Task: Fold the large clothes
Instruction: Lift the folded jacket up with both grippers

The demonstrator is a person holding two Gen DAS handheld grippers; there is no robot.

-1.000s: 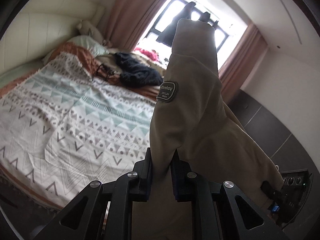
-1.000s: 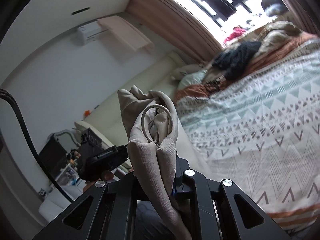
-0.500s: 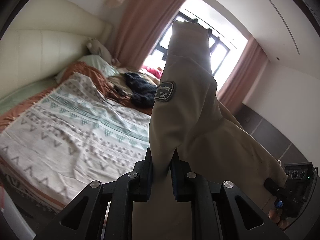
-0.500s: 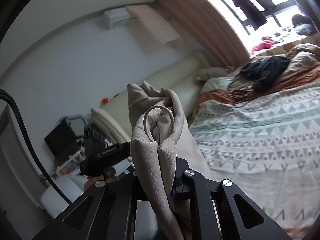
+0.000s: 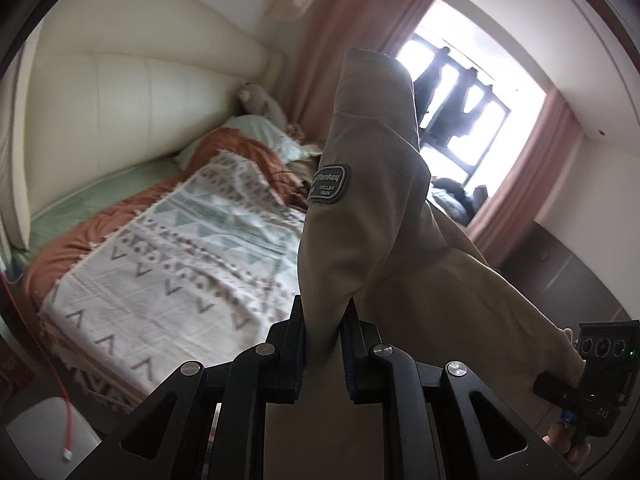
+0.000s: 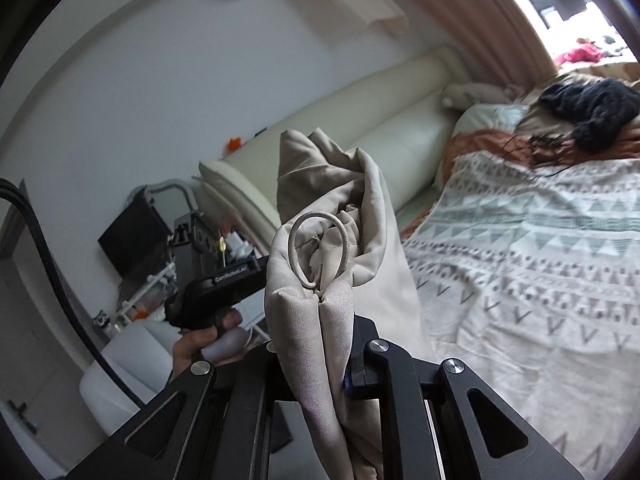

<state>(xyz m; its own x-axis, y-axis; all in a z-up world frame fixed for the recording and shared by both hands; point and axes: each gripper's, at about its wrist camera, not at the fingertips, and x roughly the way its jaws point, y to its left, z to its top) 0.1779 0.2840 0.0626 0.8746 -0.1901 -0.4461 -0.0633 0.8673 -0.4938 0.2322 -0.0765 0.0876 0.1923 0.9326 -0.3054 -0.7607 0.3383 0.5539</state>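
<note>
We hold the jacket (image 5: 372, 240) up in both grippers, beside the bed (image 5: 180, 272).
Left gripper (image 5: 323, 344) pinches smooth beige cloth that rises between its fingers; right gripper (image 6: 320, 344) pinches a bunched fold with a loop (image 6: 320, 248) just above the fingers.

Left gripper (image 5: 323, 344): matte black linkage arms with triangular cutouts, round silver screw heads at the pivots, blue pads inside the fingers (image 5: 286, 354). Right gripper (image 6: 320, 364): same black build, same silver screws, a blue pad edge on one side. Behind its left finger, a black pistol-style handle with white lettering, a hand (image 6: 208, 344) on it. Thick black cable (image 6: 48, 280) further left.
</note>
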